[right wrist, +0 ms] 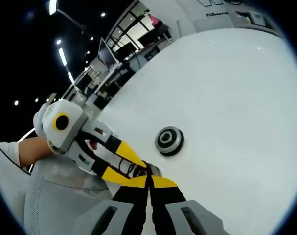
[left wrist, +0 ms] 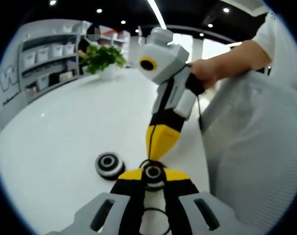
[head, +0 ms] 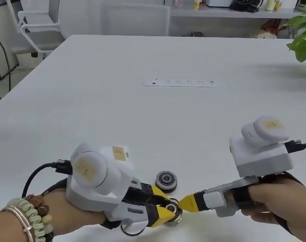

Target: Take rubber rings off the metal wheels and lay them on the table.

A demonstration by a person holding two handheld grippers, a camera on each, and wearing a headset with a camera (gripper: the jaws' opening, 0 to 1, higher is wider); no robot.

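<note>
Remote session notes: the left gripper (head: 167, 208) was clamped across the rim of a small silver metal wheel (left wrist: 153, 173), holding it low over the white table (head: 142, 111), close to the near edge. The right gripper (left wrist: 158, 150) came in nose to nose with it. Its long axis ran roughly side to side across the bench, with the yellow tips pressed together right at the wheel's edge.

So the thing I cared about sat directly off the right tips, on the left-gripper side. In the left gripper view I could see a thin dark strand there, maybe the rubber, but I couldn't tell whether the right jaws actually had it pinched.

My read was that the next pull should go back along the right gripper's own axis, away from the left one.

A second metal wheel with its black rubber ring (head: 166, 180) lay flat just beyond both tips, untouched and about equally reachable by either gripper.
</note>
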